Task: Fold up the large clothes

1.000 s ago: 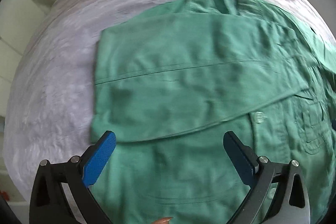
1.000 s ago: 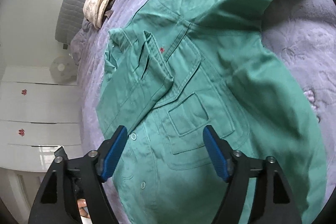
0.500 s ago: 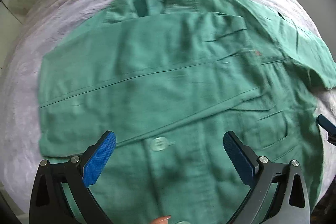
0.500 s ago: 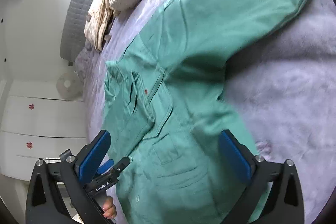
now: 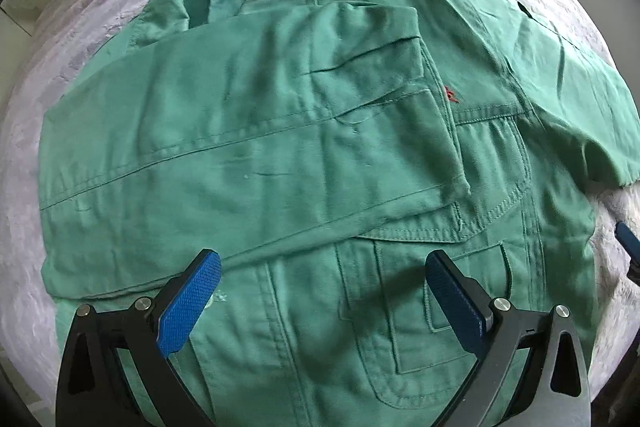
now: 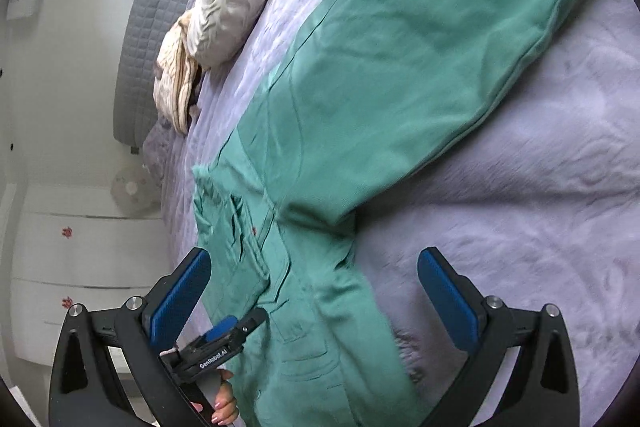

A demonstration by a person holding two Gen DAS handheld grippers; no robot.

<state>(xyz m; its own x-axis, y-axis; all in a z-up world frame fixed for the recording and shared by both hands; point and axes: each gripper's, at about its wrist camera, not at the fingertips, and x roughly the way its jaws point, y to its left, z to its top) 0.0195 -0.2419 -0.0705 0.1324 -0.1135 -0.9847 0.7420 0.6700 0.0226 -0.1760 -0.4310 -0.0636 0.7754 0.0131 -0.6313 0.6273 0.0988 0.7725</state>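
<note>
A green jacket [image 5: 280,131] lies front up on the lilac bedspread [image 5: 80,27], collar far from me. One sleeve is folded across its chest. My left gripper [image 5: 322,267] points down over the lower front by the chest pocket, open, nothing between its pads. In the right wrist view the other sleeve [image 6: 440,39] stretches out flat to the upper right. My right gripper [image 6: 314,259] hovers wide open above the jacket's side edge [image 6: 340,287] and bare bedspread [image 6: 520,187], holding nothing. The left gripper [image 6: 240,325] shows there too, in a hand [image 6: 224,403].
A cream pillow [image 6: 236,3] and a bunched beige cloth [image 6: 176,79] lie at the bed's head, against a grey quilted headboard [image 6: 148,39]. White drawers [image 6: 80,255] and a small fan [image 6: 130,189] stand beside the bed.
Both grippers slid sideways across the jacket toward the spread-out sleeve. The right gripper's jaws opened wider. The left view went from the folded edge to the chest pocket.
</note>
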